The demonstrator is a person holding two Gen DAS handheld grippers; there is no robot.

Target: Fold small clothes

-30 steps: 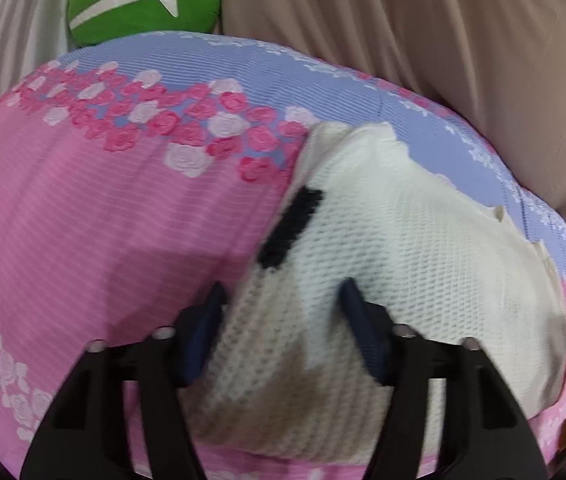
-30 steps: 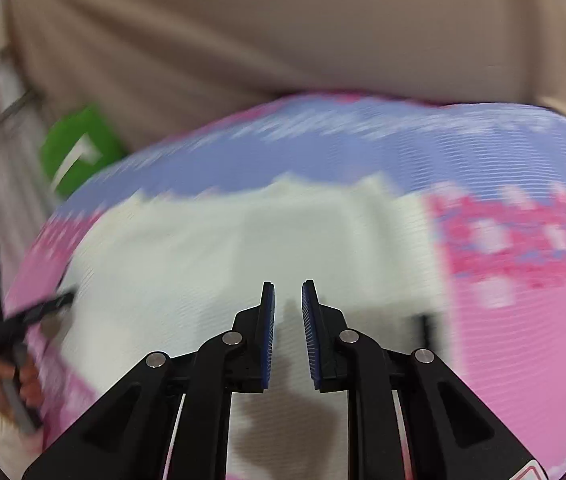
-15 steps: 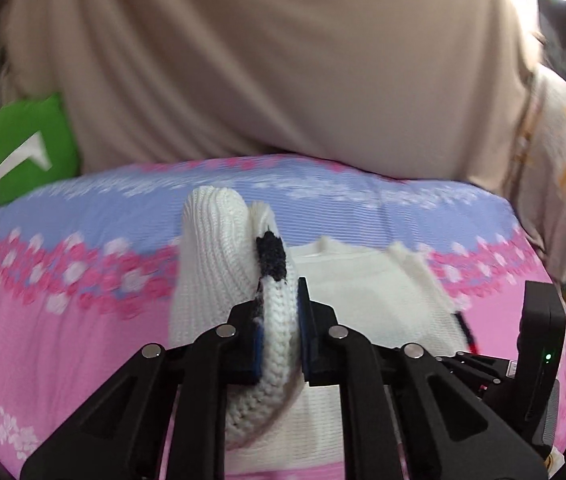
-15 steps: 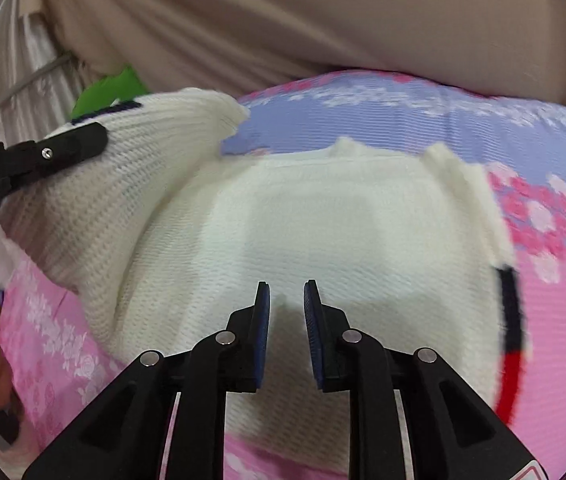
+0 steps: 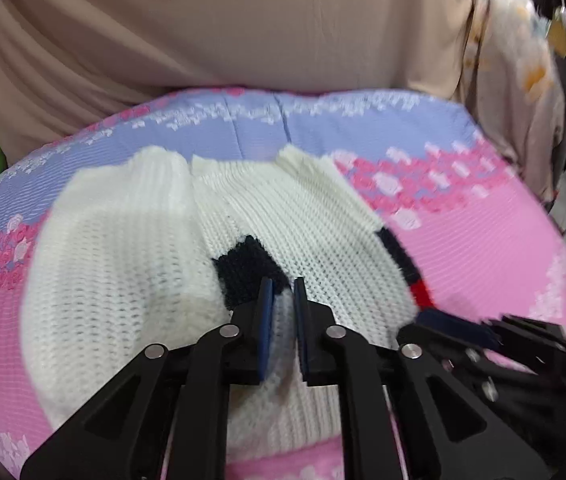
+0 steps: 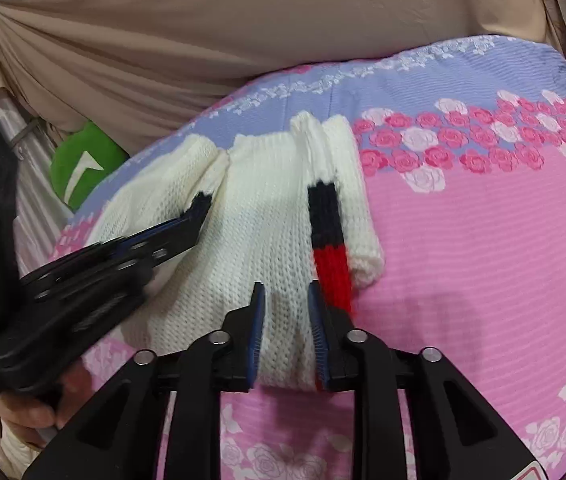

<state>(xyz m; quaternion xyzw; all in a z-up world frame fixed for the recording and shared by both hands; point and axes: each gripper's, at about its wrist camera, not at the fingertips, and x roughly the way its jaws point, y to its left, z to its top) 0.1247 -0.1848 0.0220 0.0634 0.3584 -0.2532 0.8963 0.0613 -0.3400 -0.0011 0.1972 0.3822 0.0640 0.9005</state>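
Observation:
A small white knit sweater [image 5: 131, 264] with black and red trim lies on a pink and lilac floral bedsheet [image 5: 483, 248]. Its left side is folded over the middle, with a black trim patch [image 5: 247, 268] on top. My left gripper [image 5: 281, 284] hovers just above that patch, jaws slightly apart and empty. In the right wrist view the sweater [image 6: 259, 220] shows a black and red stripe [image 6: 329, 236] along its right edge. My right gripper [image 6: 286, 292] is partly open over the sweater's near edge, gripping nothing. The left gripper [image 6: 199, 208] reaches in from the left.
A beige curtain [image 5: 243, 28] hangs behind the bed. A green cushion [image 6: 83, 164] sits at the far left corner. Patterned fabric [image 5: 523, 60] hangs at the right. Bare sheet [image 6: 483, 240] spreads to the right of the sweater.
My left gripper carried the sweater's left side over the middle, laid it down and let go. My right gripper opened a little and moved toward the striped edge.

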